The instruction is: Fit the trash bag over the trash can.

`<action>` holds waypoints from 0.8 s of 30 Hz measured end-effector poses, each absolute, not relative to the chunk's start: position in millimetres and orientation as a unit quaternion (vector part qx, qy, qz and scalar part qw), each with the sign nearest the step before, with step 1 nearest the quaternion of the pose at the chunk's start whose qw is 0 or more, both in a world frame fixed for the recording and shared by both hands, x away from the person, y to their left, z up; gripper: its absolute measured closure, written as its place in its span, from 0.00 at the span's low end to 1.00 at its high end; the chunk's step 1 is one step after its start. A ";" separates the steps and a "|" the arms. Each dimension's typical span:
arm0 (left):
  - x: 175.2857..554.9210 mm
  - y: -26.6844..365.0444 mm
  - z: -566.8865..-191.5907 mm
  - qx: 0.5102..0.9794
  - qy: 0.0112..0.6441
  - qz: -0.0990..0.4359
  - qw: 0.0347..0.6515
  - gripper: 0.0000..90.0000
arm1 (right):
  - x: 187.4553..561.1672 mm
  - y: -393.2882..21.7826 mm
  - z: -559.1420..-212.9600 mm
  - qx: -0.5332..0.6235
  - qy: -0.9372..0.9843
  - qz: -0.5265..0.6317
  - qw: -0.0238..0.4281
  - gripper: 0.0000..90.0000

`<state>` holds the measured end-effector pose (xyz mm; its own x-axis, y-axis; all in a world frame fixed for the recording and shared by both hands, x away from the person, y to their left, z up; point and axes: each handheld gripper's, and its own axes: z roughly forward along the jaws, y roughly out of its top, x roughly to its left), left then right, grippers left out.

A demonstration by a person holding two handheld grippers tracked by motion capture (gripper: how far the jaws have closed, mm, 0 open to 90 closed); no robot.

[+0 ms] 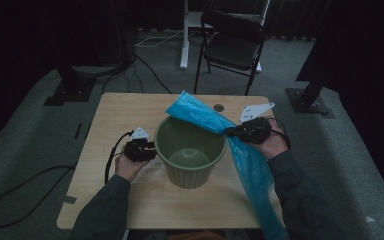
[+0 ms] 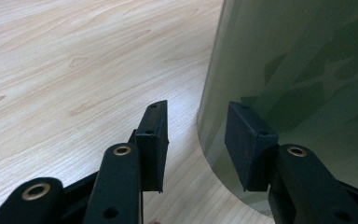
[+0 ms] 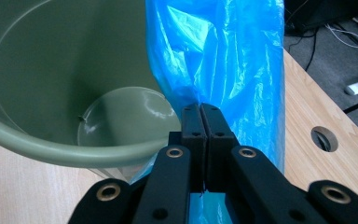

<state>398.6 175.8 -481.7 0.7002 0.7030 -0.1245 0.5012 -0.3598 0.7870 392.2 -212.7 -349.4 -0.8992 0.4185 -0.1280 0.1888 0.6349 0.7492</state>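
Observation:
A green ribbed bin [image 1: 190,150] stands upright and empty in the middle of the wooden table [image 1: 130,110]. A long blue plastic bag [image 1: 200,116] lies slanted over the bin's right rim and trails down past the table's near edge. My right gripper [image 1: 228,132] is shut on the bag beside that rim. In the right gripper view the jaws [image 3: 200,109] pinch the blue bag [image 3: 223,51] above the bin [image 3: 51,70]. My left gripper [image 1: 152,149] is open at the bin's left side. In the left gripper view its jaws [image 2: 198,126] stand apart close to the bin wall [image 2: 298,60], pressing on nothing.
A round cable hole [image 1: 219,107] sits at the table's far side. A black folding chair [image 1: 232,45] and a white stand [image 1: 185,35] are on the floor beyond the table. Black cables [image 1: 25,200] run over the grey floor at the left.

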 end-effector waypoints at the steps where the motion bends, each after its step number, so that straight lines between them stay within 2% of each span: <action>1: 398.5 176.7 -480.8 0.814 0.369 0.116 0.432 0.65 | 392.0 -213.1 -349.3 0.170 0.892 0.393 0.145 0.99; 17: 387.8 197.1 -447.0 0.790 0.377 0.147 0.461 0.60 | 385.5 -210.9 -345.7 0.140 0.897 0.398 0.129 0.99; 24: 383.5 209.9 -427.9 0.772 0.377 0.169 0.484 0.61 | 384.7 -209.8 -344.9 0.129 0.902 0.392 0.124 0.99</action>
